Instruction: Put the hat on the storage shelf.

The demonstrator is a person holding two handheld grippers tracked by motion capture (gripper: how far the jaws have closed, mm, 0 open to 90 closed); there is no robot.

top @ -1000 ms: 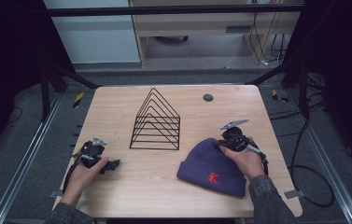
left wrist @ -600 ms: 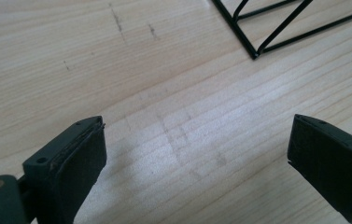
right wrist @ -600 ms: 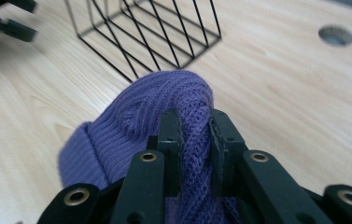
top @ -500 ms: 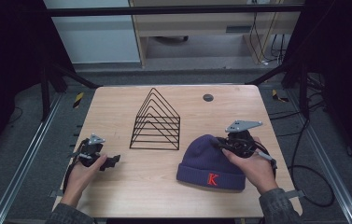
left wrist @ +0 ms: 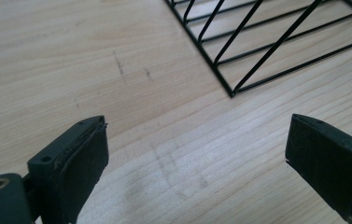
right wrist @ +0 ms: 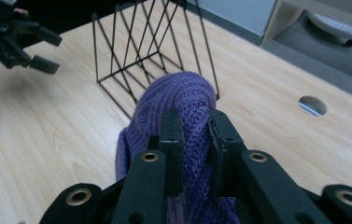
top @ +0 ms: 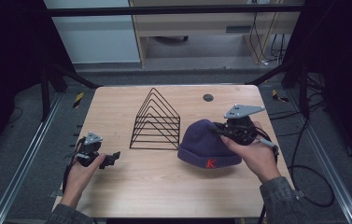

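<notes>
While the purple beanie (top: 207,145) lies crown-up toward the rack (top: 156,120), our right gripper (right wrist: 194,140) pinches it; our left gripper (left wrist: 197,154) gapes wide, empty.

Desk (top: 164,186): light wood, round hole (top: 207,97) near far edge | floor (top: 19,130): grey, metal rails each side | far side: pale cabinet (top: 94,32), beige shelf unit (top: 201,28) | cables (top: 304,154) at right | surroundings dark

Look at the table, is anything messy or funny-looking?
The purple beanie looks lopsided: the right gripper pinches a fold of its knit, pulling it up into a bunch instead of letting it lie flat. The black wire rack stands upright beside it, and nothing is spilled or broken.
</notes>
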